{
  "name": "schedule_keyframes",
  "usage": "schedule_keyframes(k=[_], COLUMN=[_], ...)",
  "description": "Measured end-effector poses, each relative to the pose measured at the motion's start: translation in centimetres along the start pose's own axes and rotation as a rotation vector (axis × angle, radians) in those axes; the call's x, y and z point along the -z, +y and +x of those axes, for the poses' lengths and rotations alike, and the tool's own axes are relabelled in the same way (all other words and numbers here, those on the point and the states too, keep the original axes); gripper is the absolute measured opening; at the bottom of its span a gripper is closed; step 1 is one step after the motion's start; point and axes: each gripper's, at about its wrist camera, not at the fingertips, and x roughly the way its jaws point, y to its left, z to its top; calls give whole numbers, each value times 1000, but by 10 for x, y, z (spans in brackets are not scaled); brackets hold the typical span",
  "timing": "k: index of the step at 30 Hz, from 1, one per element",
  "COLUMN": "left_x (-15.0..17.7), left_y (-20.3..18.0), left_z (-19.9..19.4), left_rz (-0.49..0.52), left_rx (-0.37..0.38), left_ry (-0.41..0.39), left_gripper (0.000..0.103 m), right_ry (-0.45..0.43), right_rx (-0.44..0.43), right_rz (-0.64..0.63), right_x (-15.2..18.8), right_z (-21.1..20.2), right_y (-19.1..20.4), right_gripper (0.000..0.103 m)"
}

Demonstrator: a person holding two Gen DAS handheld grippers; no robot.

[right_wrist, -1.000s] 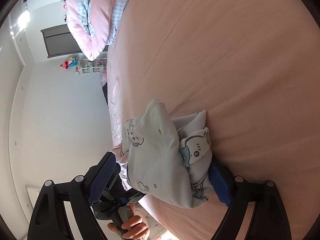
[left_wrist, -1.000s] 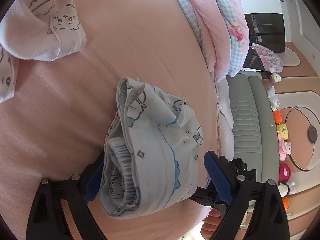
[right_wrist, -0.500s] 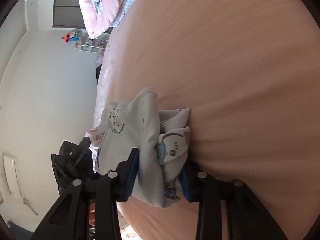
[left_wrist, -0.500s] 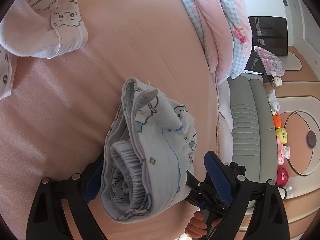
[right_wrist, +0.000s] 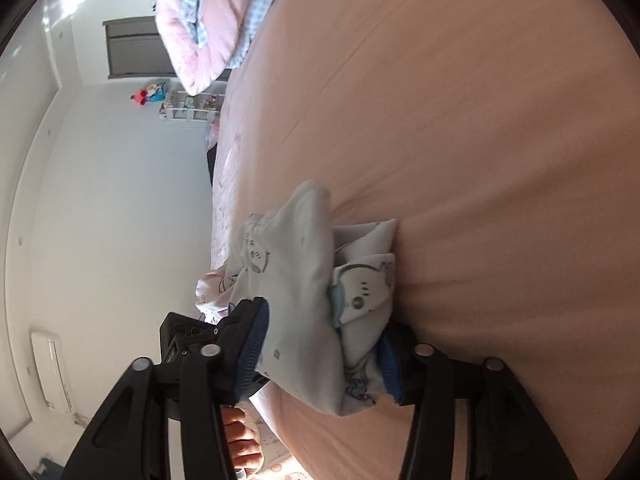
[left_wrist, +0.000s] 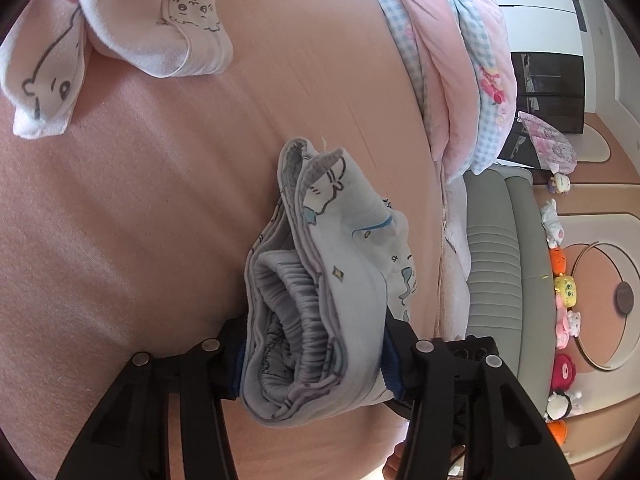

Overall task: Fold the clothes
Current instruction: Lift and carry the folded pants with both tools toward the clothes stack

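A folded bundle of pale blue cotton clothing with cartoon animal prints (left_wrist: 336, 292) lies on the peach-pink bed sheet (left_wrist: 140, 220), and both grippers have it between their fingers from opposite ends. The left gripper (left_wrist: 314, 356) is closing: its blue pads already press on the two sides of the bundle, at the end where the grey ribbed waistband is rolled inside. The right gripper (right_wrist: 320, 350) is opening, with the other end of the same bundle (right_wrist: 316, 292) between its blue pads; the cloth fills the gap between them, and I cannot tell if the pads press on it or only touch it. A hand (right_wrist: 240, 448) holding the handle of the other gripper shows low in the right wrist view. A white fleece garment with drawn bear faces (left_wrist: 120, 24) lies on the sheet well apart from the bundle, toward the upper left of the left wrist view. A pink quilt with blue checked lining (left_wrist: 452, 60) is heaped at the far edge of the bed, and a grey sofa (left_wrist: 496, 264) stands beside the bed.
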Motion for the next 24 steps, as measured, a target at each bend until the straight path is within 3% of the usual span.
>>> schedule_keyframes(k=[1, 3, 8, 9, 11, 12, 13, 15, 20, 24], left_x=[0, 1, 2, 2, 3, 4, 4, 8, 16, 20], left_y=[0, 0, 0, 0, -1, -2, -4, -11, -18, -21], left_z=[0, -1, 0, 0, 0, 0, 0, 1, 0, 0], left_rz=[5, 13, 24, 26, 31, 35, 42, 69, 117, 129], left_rx=[2, 5, 2, 1, -4, -10, -18, -48, -107, -127], left_ry=[-2, -6, -8, -8, -11, -12, -13, -17, -41, -56], left_gripper=[47, 47, 47, 46, 46, 46, 46, 47, 47, 47], right_ry=[6, 14, 21, 23, 21, 12, 4, -6, -27, -45], right_rx=[-4, 14, 31, 35, 111, 135, 112, 41, 165, 190], right_rz=[-16, -26, 18, 24, 36, 50, 78, 122, 42, 26], right_x=[-1, -4, -12, -14, -5, -2, -1, 0, 3, 4], right_z=[4, 13, 22, 22, 15, 12, 9, 5, 11, 8], right_y=[7, 18, 16, 14, 0, -8, -18, -32, -10, -7], right_gripper=[90, 97, 96, 90, 63, 38, 26, 20, 21, 21])
